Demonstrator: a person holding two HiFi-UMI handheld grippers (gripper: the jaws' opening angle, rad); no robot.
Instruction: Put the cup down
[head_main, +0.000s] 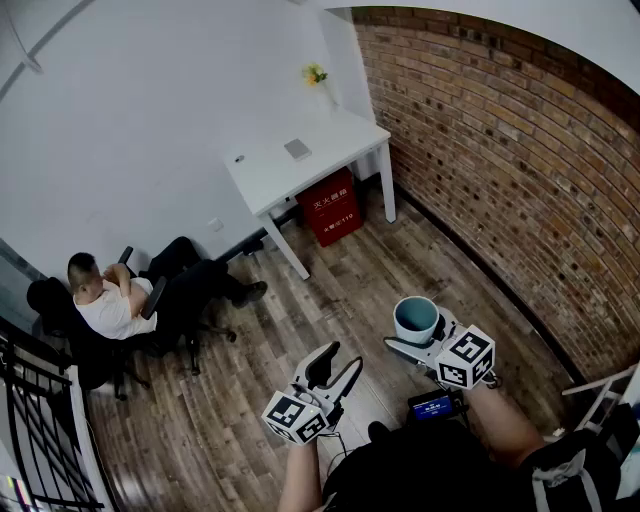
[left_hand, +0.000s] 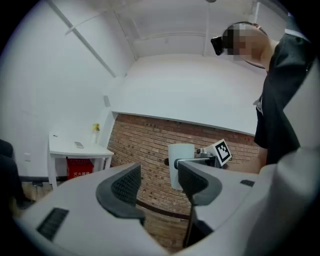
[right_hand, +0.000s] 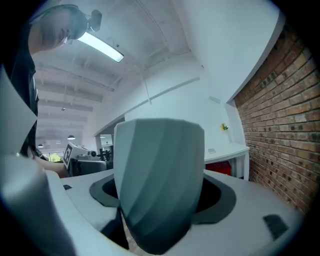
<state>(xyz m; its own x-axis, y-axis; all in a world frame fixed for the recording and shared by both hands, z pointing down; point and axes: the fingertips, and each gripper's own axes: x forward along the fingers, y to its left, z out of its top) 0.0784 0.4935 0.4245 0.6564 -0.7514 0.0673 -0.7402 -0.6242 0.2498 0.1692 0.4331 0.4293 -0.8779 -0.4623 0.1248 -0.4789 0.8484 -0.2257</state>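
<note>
Right gripper (head_main: 425, 337) holds the cup (head_main: 416, 318): its jaws are closed onto the cup's sides, one on each flank, and in the right gripper view the faceted grey-teal wall fills the space between them. The cup is upright with its long axis vertical and its mouth up. The interior looks empty from above, though I cannot see the bottom clearly. It is in mid-air just in front of the person, with only the wood floor (head_main: 350, 270) below it and no support under the base. Left gripper (head_main: 335, 372) is just beside the right one, on the person's left. Its jaws stand partly apart with nothing between them; the left gripper view shows only brick wall and the cup through that gap. The key relation for the coming move is that the one raised surface in sight, the white table (head_main: 262, 178), lies ahead and to the left, well apart from the cup across open floor. It stands in the corner against the brick wall (head_main: 520, 170). My judgement is that the right arm does the set-down alone, after a walk or a long reach, and that the base must land flat before the jaws let go. The tabletop is mostly bare: a small grey flat item (head_main: 297, 149) sits near the middle and a yellow flower (head_main: 315, 73) at the far corner. A red box (head_main: 330, 206) sits under the table. A seated person (head_main: 108, 300) is off to the left by the white wall, clear of the path.
</note>
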